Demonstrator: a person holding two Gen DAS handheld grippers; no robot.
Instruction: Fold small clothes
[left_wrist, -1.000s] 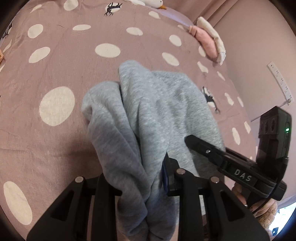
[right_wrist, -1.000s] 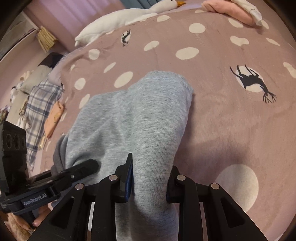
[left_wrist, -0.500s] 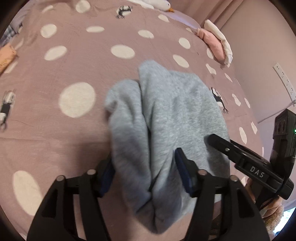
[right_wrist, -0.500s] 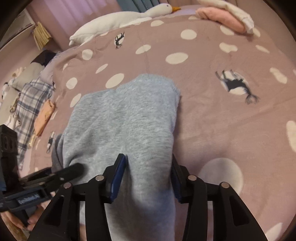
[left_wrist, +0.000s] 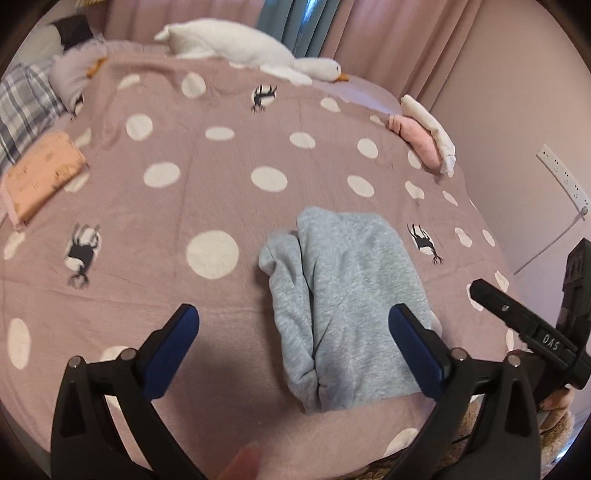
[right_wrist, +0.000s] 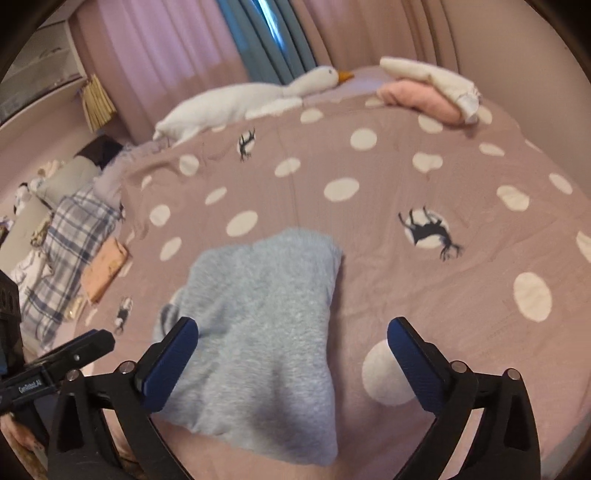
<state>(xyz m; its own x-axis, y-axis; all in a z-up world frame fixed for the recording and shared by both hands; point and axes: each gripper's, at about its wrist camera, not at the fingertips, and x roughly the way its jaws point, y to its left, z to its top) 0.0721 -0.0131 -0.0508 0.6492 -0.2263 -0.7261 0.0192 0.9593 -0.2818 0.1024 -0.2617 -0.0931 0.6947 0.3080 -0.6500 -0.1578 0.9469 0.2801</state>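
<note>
Bedroom, pink curtains behind; work surface is a bed (left_wrist: 221, 192) under a mauve polka-dot cover. Grey garment (left_wrist: 343, 306) lies folded into a compact bundle near the bed's near edge, toward the right side, resting free on the cover. Left gripper (left_wrist: 295, 347) and right gripper (right_wrist: 291, 350): jaws have just been opening, now spread wide, pads clear of the cloth, nothing held. Judgement: this piece looks finished, though its left edge is a bit lumpy. Folded pink and white pieces (left_wrist: 428, 136) sit at the far right corner, an orange folded item (left_wrist: 40, 173) near the left edge. Plaid fabric (right_wrist: 66, 251) at the far left may be left to do; can't tell.
</note>
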